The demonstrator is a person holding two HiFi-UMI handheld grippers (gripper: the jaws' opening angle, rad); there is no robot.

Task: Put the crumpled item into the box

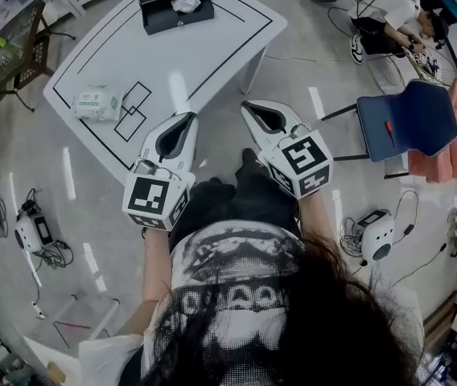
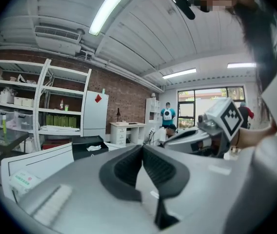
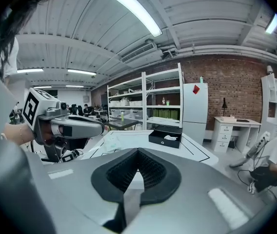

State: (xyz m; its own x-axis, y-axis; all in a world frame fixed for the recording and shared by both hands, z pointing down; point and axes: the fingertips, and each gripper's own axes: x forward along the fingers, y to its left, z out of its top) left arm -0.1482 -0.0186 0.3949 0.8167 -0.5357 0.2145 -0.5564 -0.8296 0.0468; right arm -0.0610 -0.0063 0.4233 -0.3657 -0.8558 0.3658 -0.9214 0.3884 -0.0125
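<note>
A black box (image 1: 153,16) stands at the far end of the white table (image 1: 220,43), and a crumpled white item (image 1: 186,5) lies inside it. The left gripper view shows the box (image 2: 82,149) with the item (image 2: 93,147) in it; so does the right gripper view, box (image 3: 159,139) and item (image 3: 169,137). My left gripper (image 1: 190,117) hangs over the table's near edge, shut and holding nothing. My right gripper (image 1: 246,104) is level with it just off the table's near corner, also shut and holding nothing. Both are far short of the box.
A wrapped tissue pack (image 1: 97,103) lies on the table's left side beside black marked squares (image 1: 134,111). A blue chair (image 1: 405,119) with pink cloth (image 1: 454,147) stands at the right. Devices and cables (image 1: 31,232) lie on the floor at left. A person (image 1: 389,22) sits at the far right.
</note>
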